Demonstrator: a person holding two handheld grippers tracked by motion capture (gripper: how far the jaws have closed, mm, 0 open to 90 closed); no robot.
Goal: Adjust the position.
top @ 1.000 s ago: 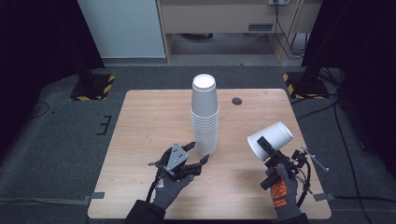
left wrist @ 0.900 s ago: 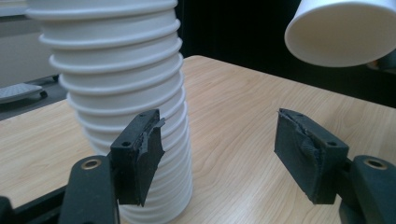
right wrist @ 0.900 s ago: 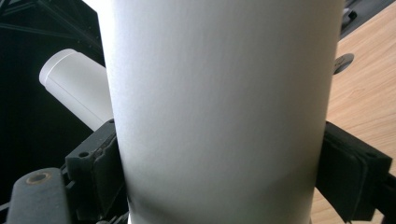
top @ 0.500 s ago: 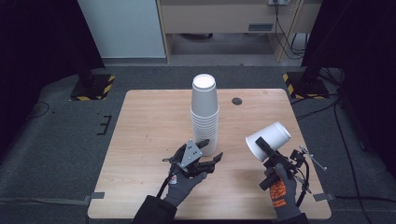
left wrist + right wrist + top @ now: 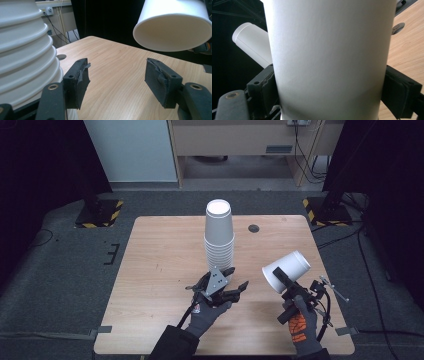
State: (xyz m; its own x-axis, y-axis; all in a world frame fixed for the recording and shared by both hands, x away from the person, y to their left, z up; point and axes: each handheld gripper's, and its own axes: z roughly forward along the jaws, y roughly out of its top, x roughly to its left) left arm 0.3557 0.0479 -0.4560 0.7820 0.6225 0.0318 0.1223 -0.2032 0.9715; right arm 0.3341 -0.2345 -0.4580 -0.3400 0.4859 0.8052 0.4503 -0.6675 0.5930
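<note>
At centre frame in the high view, the stack of white cups stands upright on the table. Just below it the left gripper has its jaws apart, just closing a little, nothing between them. At lower right the right gripper is clamped on a tilted cup, held above the table.

We see a tall stack of white paper cups, matt and smooth, each rolled rim forming a soft ridge. The single white paper cup has the same chalky, unglazed wall. The light wooden table shows fine straight grain under a faint satin sheen. On the left gripper we see black matt plastic jaws with brass-coloured metal rivets and frayed, rough rubbery pads. Both gloves look like knitted cloth.
</note>
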